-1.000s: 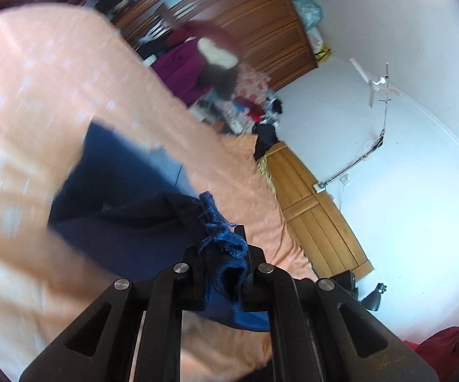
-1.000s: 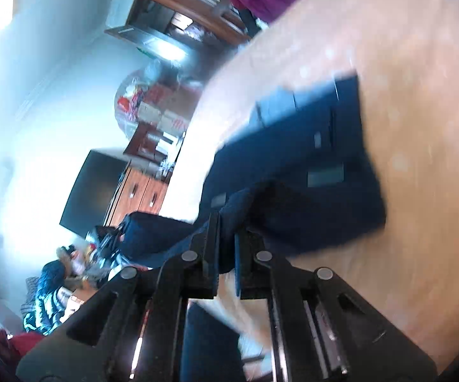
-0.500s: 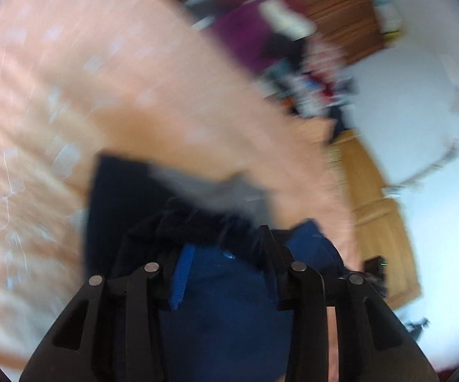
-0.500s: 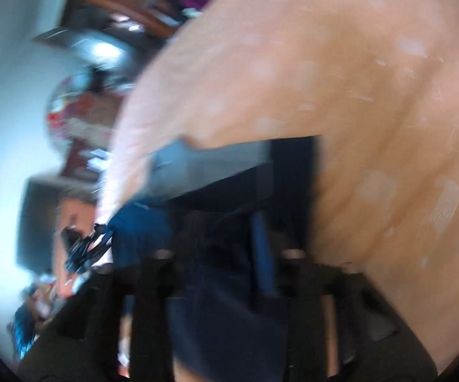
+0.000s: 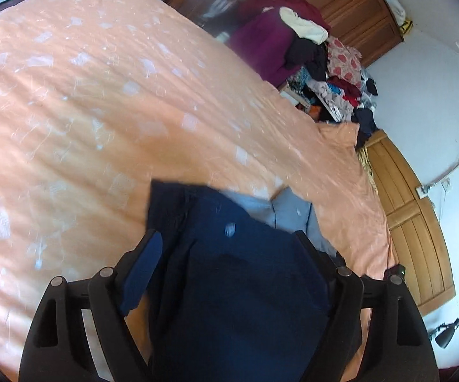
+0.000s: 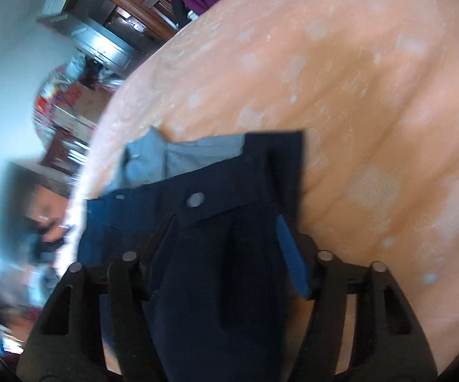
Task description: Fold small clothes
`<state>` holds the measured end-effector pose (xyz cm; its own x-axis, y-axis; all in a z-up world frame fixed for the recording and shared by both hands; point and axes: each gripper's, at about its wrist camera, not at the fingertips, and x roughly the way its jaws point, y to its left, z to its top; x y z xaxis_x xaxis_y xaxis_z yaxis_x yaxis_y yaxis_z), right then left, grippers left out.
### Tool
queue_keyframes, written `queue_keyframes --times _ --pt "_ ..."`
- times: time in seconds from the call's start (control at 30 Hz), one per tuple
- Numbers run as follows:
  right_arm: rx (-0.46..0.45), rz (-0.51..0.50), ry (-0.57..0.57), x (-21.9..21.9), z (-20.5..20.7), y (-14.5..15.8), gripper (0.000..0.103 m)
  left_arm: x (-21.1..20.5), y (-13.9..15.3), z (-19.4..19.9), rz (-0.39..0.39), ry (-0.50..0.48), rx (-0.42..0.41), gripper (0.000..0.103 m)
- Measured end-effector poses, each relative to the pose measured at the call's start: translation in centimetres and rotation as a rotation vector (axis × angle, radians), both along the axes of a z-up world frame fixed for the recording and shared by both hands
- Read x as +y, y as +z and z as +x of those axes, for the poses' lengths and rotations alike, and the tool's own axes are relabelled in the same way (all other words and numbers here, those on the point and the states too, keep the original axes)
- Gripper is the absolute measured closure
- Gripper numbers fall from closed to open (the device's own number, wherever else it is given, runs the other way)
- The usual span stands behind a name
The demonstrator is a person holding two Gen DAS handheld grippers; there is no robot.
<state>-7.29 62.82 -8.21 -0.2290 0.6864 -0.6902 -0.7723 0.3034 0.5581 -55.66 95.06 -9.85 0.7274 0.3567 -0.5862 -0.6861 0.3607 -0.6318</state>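
Right now you are working over a big bed [image 5: 108,102], and its peach cover with pale square patches is filling most of both views. Around it the room is showing: white walls [image 5: 426,95], a dark wooden wardrobe [image 5: 350,3] at the far side, and a lighter wooden panel [image 5: 407,222] running along the bed's right edge. A heap of clothes [image 5: 296,44] is sitting past the far corner of the bed, with a purple piece at the bottom, a white one on top and smaller bright things spilling beside it. In the right wrist view, a grey shelf [image 6: 95,38] and cluttered shelving are blurring past the bed's left edge; you cannot make out what is on them.

The navy garment [image 5: 229,270] is lying on the cover close to you, with its grey lining [image 5: 286,213] peeking out at the far edge. A small round button [image 6: 196,199] is showing on its top layer.

Your left gripper [image 5: 226,248] is standing wide, its fingers on either side of the navy cloth and pinching nothing. Your right gripper [image 6: 226,235] is likewise spread wide, with the cloth lying loose between its fingers and no grip on it. A blue pad [image 5: 143,273] is facing inward on the left gripper's left finger, and another is on the right gripper's right finger.
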Motion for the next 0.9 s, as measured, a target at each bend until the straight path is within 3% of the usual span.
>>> queue_keyframes --times 0.07,0.23,0.37,0.53,0.57,0.63,0.73,0.8,0.9 --pt "-0.074 0.012 -0.031 -1.1 0.0 0.5 0.050 -2.0 0.7 0.1 0.034 -0.046 0.021 0.020" --pt "-0.177 -0.022 -0.014 -1.1 -0.2 0.2 0.050 -8.4 1.5 -0.7 0.105 -0.106 0.099 0.020" --pt "-0.214 -0.006 0.031 1.6 -0.5 0.4 0.050 -12.1 1.1 -2.5 0.099 -0.069 0.077 0.020" --pt "-0.248 -0.099 0.087 5.6 -0.5 -2.0 0.055 -14.0 0.1 -3.5 0.078 -0.026 0.039 0.020" --pt "-0.254 -0.101 0.105 5.9 -0.7 -2.2 0.075 -14.1 -0.1 -3.5 0.070 -0.026 0.030 0.020" --pt "-0.300 -0.096 0.112 5.9 -1.4 -1.6 0.098 -14.1 -0.5 -3.2 0.061 -0.025 0.032 0.020" --pt "-0.294 -0.021 0.053 4.8 0.3 0.3 0.099 -14.3 -0.8 -2.8 0.066 -0.029 0.055 0.020" --pt "-0.258 -0.043 0.050 5.0 1.3 -0.7 0.100 -14.3 -0.8 -2.5 0.068 -0.037 0.045 0.020" --pt "-0.340 -0.098 0.129 5.6 -0.6 -2.1 0.092 -14.3 -1.3 -2.6 0.067 -0.027 0.045 0.020"
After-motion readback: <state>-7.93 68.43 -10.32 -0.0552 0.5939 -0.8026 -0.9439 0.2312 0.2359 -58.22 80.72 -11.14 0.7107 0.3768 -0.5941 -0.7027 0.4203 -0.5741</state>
